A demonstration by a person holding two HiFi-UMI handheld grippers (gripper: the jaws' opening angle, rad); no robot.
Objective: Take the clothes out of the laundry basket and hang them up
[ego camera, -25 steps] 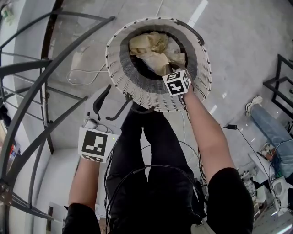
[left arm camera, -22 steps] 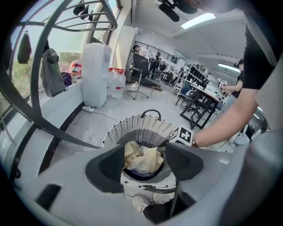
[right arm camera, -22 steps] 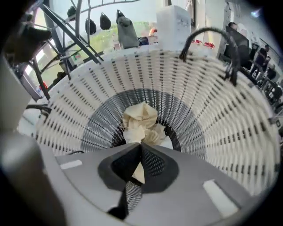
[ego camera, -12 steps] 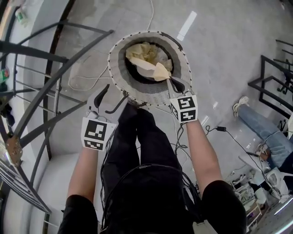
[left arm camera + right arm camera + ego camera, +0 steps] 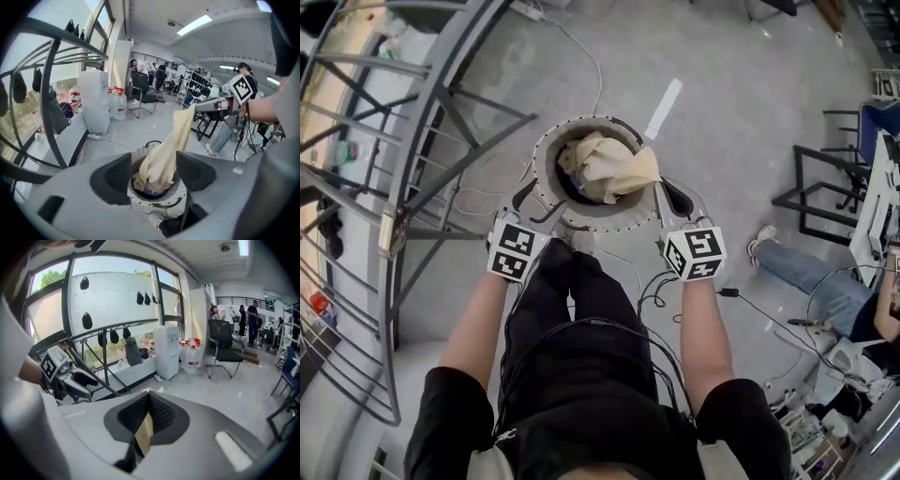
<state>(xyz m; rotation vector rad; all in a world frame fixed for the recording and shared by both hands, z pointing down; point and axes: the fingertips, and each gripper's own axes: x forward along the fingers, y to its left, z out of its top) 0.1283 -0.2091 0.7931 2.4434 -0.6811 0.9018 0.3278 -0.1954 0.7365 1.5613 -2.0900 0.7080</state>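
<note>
The white woven laundry basket [image 5: 609,217] stands on the floor in front of my feet. A cream garment [image 5: 614,169] stretches up out of it, with more cloth left inside. My right gripper [image 5: 658,184] is shut on the garment's upper edge and holds it above the basket's right rim; in the right gripper view a strip of the cream cloth [image 5: 144,433] shows pinched between the pads. My left gripper [image 5: 538,202] hovers open above the basket's left rim with nothing in it. In the left gripper view the basket [image 5: 154,204] and the hanging garment [image 5: 164,150] lie between the spread jaws.
A dark metal drying rack [image 5: 422,141] curves along the left. Cables [image 5: 581,56] run over the grey floor. A black frame [image 5: 811,183] and a seated person's legs [image 5: 797,267] are at the right. A white water dispenser [image 5: 93,101] stands by the window.
Both grippers have risen, the right far more. The right gripper has drawn the cream garment up out of the basket. The basket looks smaller and farther below.
</note>
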